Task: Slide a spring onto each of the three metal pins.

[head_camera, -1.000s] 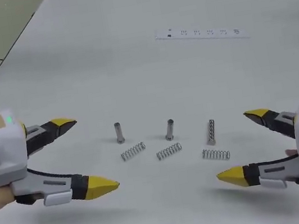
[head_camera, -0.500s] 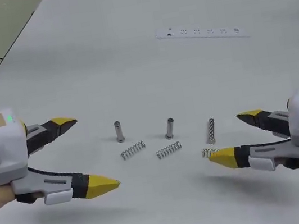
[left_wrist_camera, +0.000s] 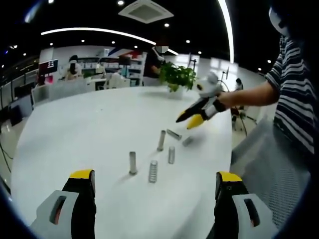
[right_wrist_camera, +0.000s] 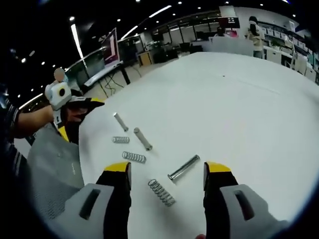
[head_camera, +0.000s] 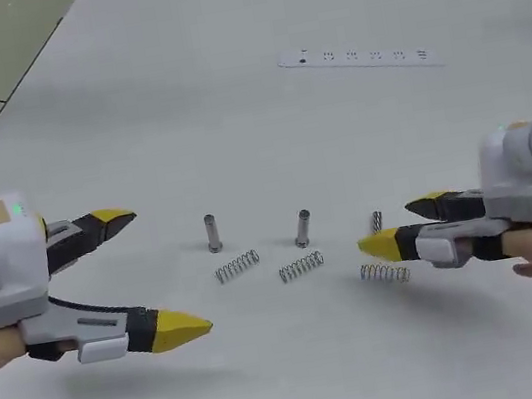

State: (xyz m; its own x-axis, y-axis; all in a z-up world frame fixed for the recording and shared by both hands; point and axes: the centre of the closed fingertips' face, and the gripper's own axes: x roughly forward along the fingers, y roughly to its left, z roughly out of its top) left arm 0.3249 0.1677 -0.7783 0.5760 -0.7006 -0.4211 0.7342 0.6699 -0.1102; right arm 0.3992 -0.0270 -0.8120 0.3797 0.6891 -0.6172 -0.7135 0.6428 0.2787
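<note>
I am holding the left gripper (head_camera: pixel 161 270) over the bench (head_camera: pixel 232 114) by its near edge, on the left, with its jaws spread wide and nothing between them. I am hovering the right gripper (head_camera: pixel 395 225) low by the same edge. Its jaws are also parted and its yellow tips are pointing at the right pin (head_camera: pixel 376 222). In the right gripper view that pin is showing between the two jaws, touching neither. The left pin (head_camera: pixel 212 233), middle pin (head_camera: pixel 303 228) and right pin are standing upright in a row along the near edge. A spring is lying on the bench just in front of each: left spring (head_camera: pixel 237 266), middle spring (head_camera: pixel 300 268), right spring (head_camera: pixel 384 273). None is sitting on a pin. A white power strip (head_camera: pixel 360 58) is lying well apart, toward the far edge.
</note>
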